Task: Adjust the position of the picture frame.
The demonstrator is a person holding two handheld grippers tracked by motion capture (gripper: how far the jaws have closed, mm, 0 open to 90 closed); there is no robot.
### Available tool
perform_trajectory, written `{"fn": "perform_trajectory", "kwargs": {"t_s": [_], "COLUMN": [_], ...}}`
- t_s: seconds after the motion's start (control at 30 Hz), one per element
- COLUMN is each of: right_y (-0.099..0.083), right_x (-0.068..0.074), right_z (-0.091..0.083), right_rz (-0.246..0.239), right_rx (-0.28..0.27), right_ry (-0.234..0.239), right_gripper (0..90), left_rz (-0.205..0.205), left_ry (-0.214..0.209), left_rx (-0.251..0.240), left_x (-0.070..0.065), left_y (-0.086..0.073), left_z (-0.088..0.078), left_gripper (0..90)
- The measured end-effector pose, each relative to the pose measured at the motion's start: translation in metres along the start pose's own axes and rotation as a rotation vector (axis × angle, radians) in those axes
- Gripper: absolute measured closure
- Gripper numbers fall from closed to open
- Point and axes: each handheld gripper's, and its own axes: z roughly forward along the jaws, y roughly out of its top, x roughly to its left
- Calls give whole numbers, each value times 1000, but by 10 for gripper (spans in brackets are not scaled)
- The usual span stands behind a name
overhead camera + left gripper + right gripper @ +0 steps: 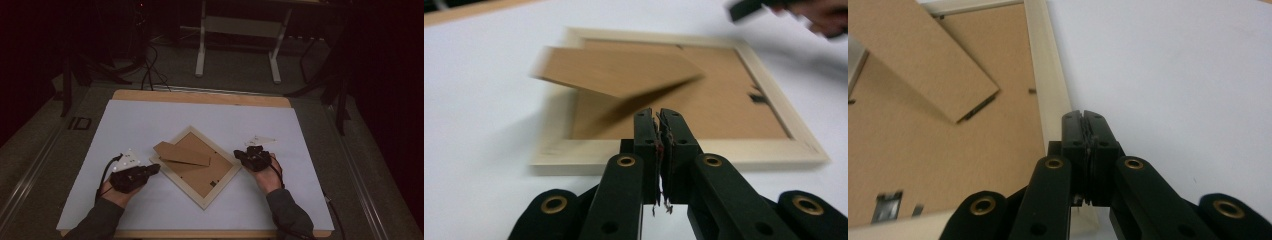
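Note:
A pale wooden picture frame (177,176) lies face down and turned like a diamond on the white sheet, its brown backing board (202,172) up. A brown stand flap (181,153) sticks up from the backing near its left corner. My left gripper (156,169) sits just left of the frame, shut and empty, pointing at the frame's edge (734,150). My right gripper (239,156) hovers at the frame's right corner, shut with nothing between its jaws. In the right gripper view the jaws (1084,116) sit over the frame's rail (1048,80), with the flap (923,55) to the upper left.
The white sheet (150,120) covers a wooden table (200,97). A metal hanger clip (885,206) is fixed to the backing. Table legs (200,55) and cables lie on the dark floor beyond the far edge.

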Motion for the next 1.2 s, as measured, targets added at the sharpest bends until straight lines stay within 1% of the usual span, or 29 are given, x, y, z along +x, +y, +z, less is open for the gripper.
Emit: {"fn": "perform_trajectory", "kwargs": {"t_s": [0.03,0.07,0.1,0.13,0.17,0.2,0.23,0.3,0.33,0.37,0.4,0.43,0.47,0.57,0.6,0.63,0.7,0.73,0.77,0.8,0.83,0.9,0.93,1.03,1.07,1.13,1.2], "right_y": [-2,-4,-4,-7,-7,-10,-10,-14,-15,-15,-19,-21,-23,-28,-28,-32,-37,-39,-41,-44,-46,-50,-52,-55,-55,-56,-56], "right_x": [0,1,1,2,2,4,4,6,7,7,10,12,13,17,17,20,22,23,24,25,25,26,27,29,29,32,33], "right_z": [-4,-6,-6,-11,-11,-15,-15,-19,-20,-20,-21,-22,-22,-23,-23,-24,-23,-23,-23,-22,-22,-22,-21,-20,-20,-20,-20], "right_rz": [-3,-3,-3,-5,-5,-9,-9,-12,-10,-10,-9,-12,-14,-12,-12,-9,-16,-15,-16,-16,-12,-4,0,0,0,-1,-1], "right_rx": [-1,-4,-4,-6,-6,-11,-11,-12,-12,-12,-13,-9,-8,-5,-5,-3,6,15,20,23,28,34,35,49,49,53,54], "right_ry": [1,-2,-2,2,2,3,3,5,10,10,17,18,20,28,28,31,34,35,37,40,39,43,41,49,49,56,58], "right_gripper": [885,885,885,885,885,884,884,884,883,883,883,882,882,882,882,880,880,880,880,880,880,880,880,882,882,882,883], "left_rz": [0,-19,-19,-33,-33,-44,-44,-60,-78,-78,-96,-96,-105,-119,-119,-125,-124,-129,-129,-134,-132,-137,-137,-144,-144,-143,-146], "left_ry": [0,31,31,49,49,70,70,88,105,105,111,111,125,135,135,137,144,150,150,156,175,176,176,159,159,141,136], "left_rx": [0,-9,-9,-17,-17,-24,-24,-30,-32,-32,-35,-35,-28,-9,-9,2,9,19,19,25,36,45,45,62,62,90,99], "left_x": [0,10,10,19,19,27,27,36,44,44,51,51,56,65,65,69,70,73,73,73,74,75,75,77,77,78,78], "left_y": [0,2,2,5,5,8,8,11,13,13,14,14,16,17,17,18,18,17,17,16,16,14,14,10,10,8,7], "left_z": [0,-4,-4,-6,-6,-7,-7,-7,-5,-5,-2,-2,2,10,10,16,19,24,24,28,31,40,40,52,52,60,63], "left_gripper": [878,878,878,878,878,878,876,875,871,869,864,860,858,842,843,841,837,836,833,823,821,821,823,842,856,887,900]}}
